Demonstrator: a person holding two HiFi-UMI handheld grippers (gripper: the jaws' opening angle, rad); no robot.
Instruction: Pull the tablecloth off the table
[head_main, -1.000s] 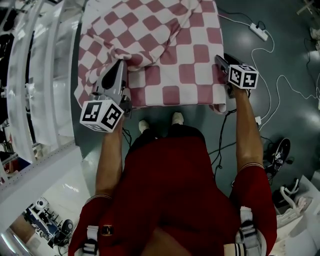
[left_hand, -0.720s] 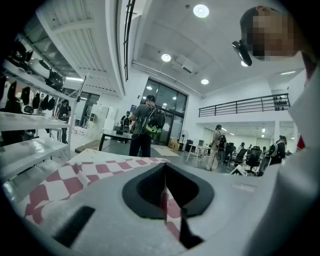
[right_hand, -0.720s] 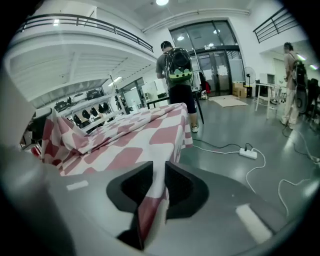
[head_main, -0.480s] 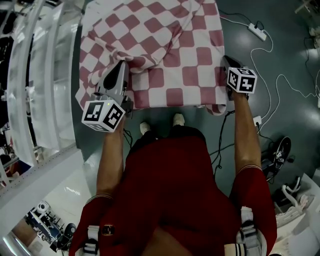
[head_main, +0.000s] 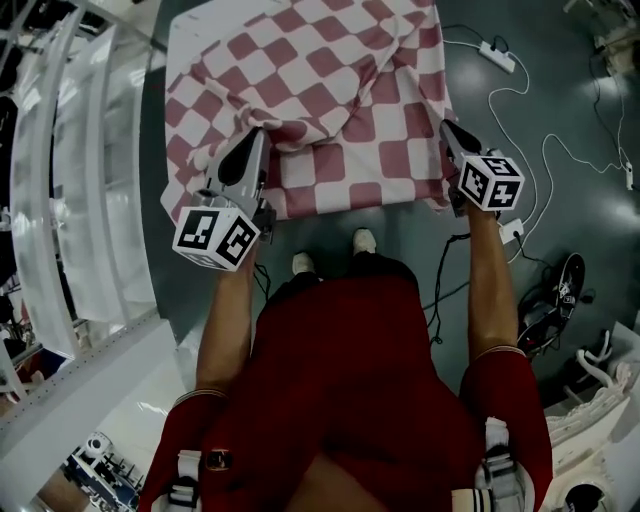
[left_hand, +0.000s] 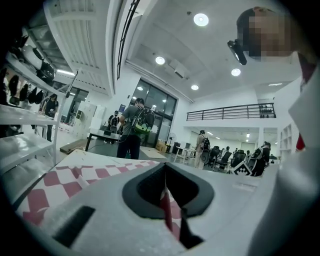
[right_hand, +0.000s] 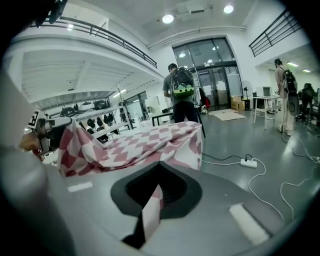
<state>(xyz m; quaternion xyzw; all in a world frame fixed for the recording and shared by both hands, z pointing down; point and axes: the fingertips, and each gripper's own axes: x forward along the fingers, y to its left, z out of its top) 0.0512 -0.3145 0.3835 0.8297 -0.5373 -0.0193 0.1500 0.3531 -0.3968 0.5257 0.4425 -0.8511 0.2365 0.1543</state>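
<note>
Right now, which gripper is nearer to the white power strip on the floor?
Right. The right gripper clamps the tablecloth edge toward the power strip; the left gripper clamps the opposite side.

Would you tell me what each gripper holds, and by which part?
Both pinch the tablecloth: left gripper a bunched fold near its left side, right gripper its right edge.

The tablecloth (head_main: 330, 90) is soft matt cloth, creased. The floor (head_main: 590, 90) looks smooth, faintly glossy. The left gripper (head_main: 255, 135) and right gripper (head_main: 444, 125) have matt plastic-looking shells.
</note>
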